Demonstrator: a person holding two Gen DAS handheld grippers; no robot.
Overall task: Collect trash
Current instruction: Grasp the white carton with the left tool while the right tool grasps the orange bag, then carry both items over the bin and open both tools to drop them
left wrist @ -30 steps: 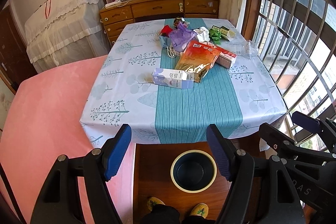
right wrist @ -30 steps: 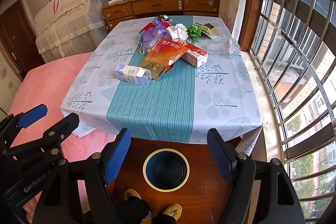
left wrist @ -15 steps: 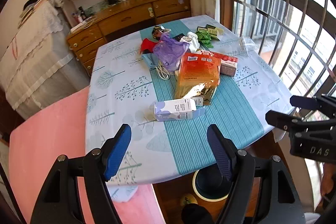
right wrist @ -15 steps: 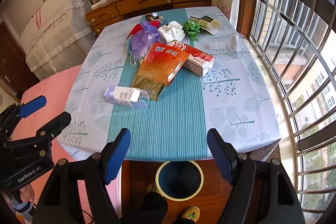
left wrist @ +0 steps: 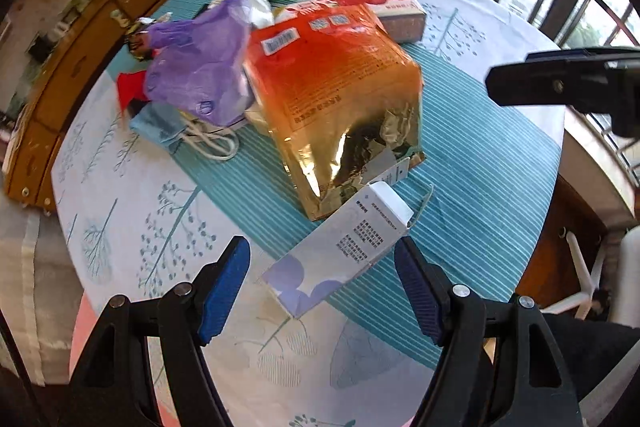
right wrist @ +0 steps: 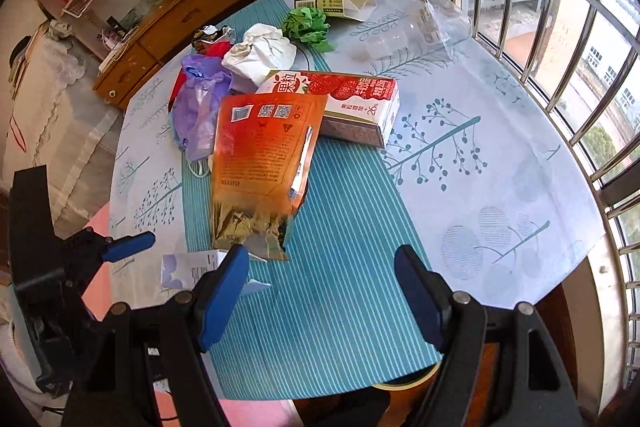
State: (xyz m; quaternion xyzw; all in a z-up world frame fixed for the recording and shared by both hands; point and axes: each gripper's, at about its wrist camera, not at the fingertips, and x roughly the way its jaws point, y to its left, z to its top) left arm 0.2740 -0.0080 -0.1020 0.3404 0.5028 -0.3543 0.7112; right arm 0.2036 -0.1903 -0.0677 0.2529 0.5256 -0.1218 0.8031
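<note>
While trash lies heaped on the table (right wrist: 500, 163), both claws hang spread above it.
Nearest, a white carton (left wrist: 340, 251) lies flat between the left gripper's (left wrist: 322, 283) wide blue pads, untouched; an orange-gold pouch (left wrist: 340, 99) lies just behind it, partly over a red box (right wrist: 352, 99). Right gripper (right wrist: 320, 291) gapes over bare striped cloth, empty.

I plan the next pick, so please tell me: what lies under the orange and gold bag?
The orange and gold bag rests partly on the red strawberry carton. Whatever else lies beneath is covered.
</note>
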